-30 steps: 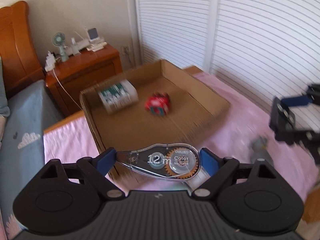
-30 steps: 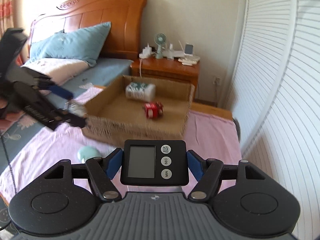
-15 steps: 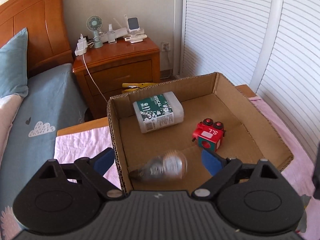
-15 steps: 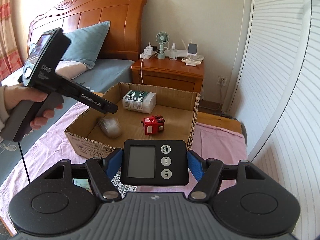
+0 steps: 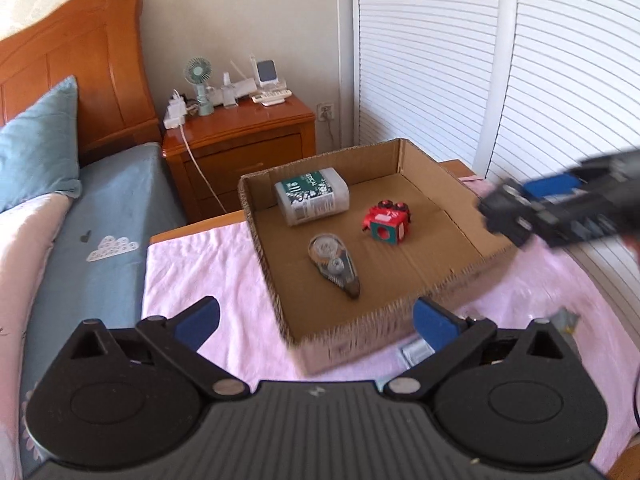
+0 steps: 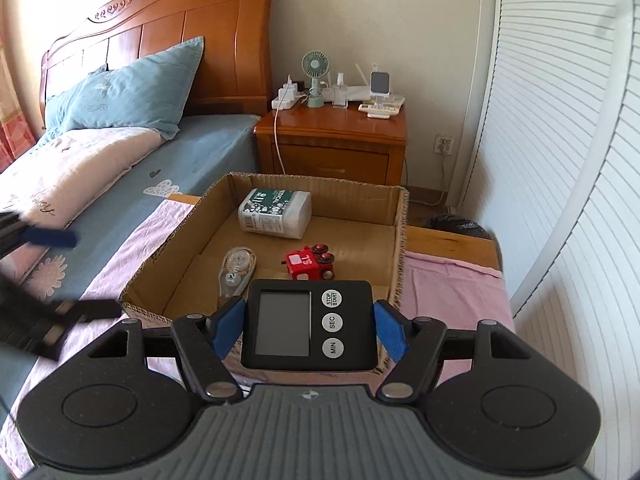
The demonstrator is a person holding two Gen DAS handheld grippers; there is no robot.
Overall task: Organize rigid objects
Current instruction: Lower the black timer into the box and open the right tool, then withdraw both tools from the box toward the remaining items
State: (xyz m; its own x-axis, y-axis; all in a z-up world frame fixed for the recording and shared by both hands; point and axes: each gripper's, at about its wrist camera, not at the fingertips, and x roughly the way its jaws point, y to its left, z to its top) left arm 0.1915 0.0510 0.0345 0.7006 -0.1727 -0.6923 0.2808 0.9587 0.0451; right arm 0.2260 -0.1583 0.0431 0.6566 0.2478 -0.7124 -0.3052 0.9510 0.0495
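Your two grippers over a cardboard box [image 5: 460, 276] on a pink-covered bed.

Your left gripper [image 5: 316, 318] is opening, jaws spread with nothing between them. Your right gripper [image 6: 310, 326] pinches a black digital timer [image 6: 310, 325] by its sides. Inside the box lie a correction tape dispenser [image 5: 334, 264], a red toy block [image 5: 387, 222] and a white bottle [image 5: 312, 196].

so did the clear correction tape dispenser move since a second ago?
Yes. It left the left gripper, whose jaws are opening with nothing between them, and now lies in the cardboard box, in front of the white bottle.
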